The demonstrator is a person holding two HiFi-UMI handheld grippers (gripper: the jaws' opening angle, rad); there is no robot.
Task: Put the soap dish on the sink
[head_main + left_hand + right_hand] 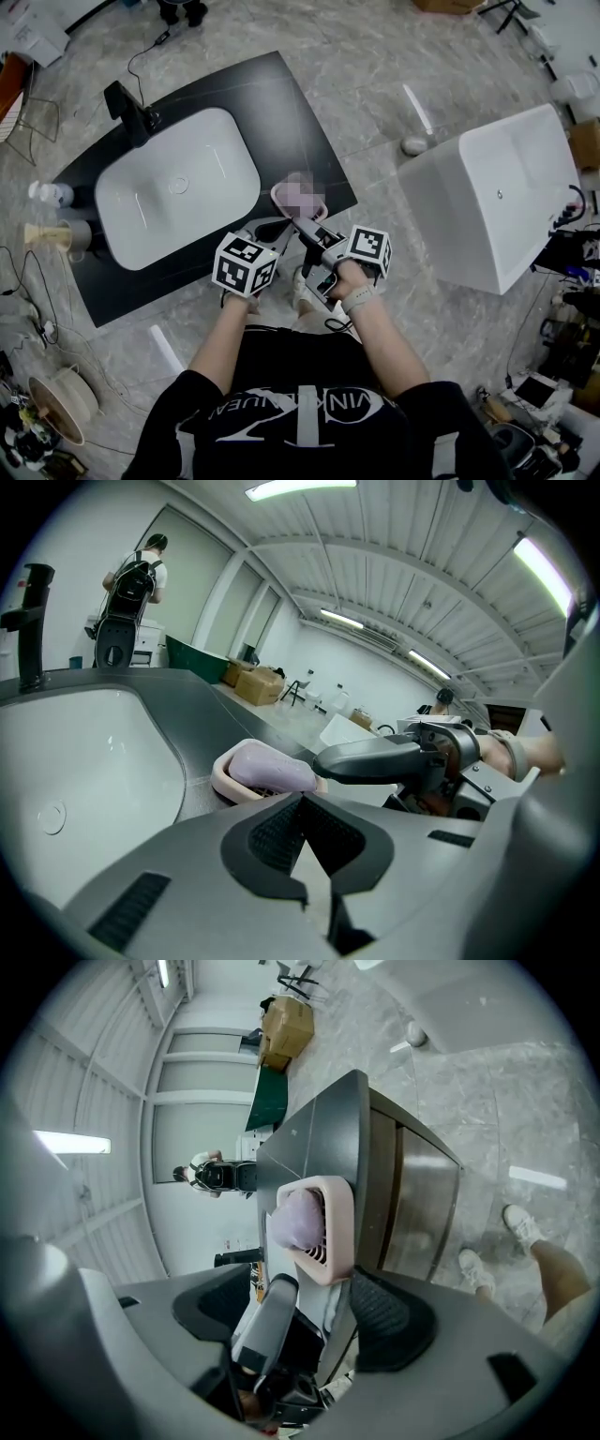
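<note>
A pale pink soap dish (pixel 284 194) holding a lilac soap bar rests on the black countertop (pixel 281 94), near its front right corner, just right of the white sink basin (pixel 234 141). My right gripper (pixel 307 230) stands open right in front of the dish; in the right gripper view the dish (pixel 330 1232) and its soap (pixel 295 1218) sit at the jaw tips of that gripper (pixel 300 1307), with the jaws wider than the dish. The left gripper (pixel 281 234) is shut and empty just beside it; its own view shows the dish (pixel 234 782) beyond its jaws (pixel 307 846).
A black faucet (pixel 131 111) stands at the basin's far side. Bottles (pixel 47 192) and a cup (pixel 56 234) sit at the counter's left end. A white bathtub (pixel 497 197) stands on the floor to the right. Cables and clutter line the room's edges.
</note>
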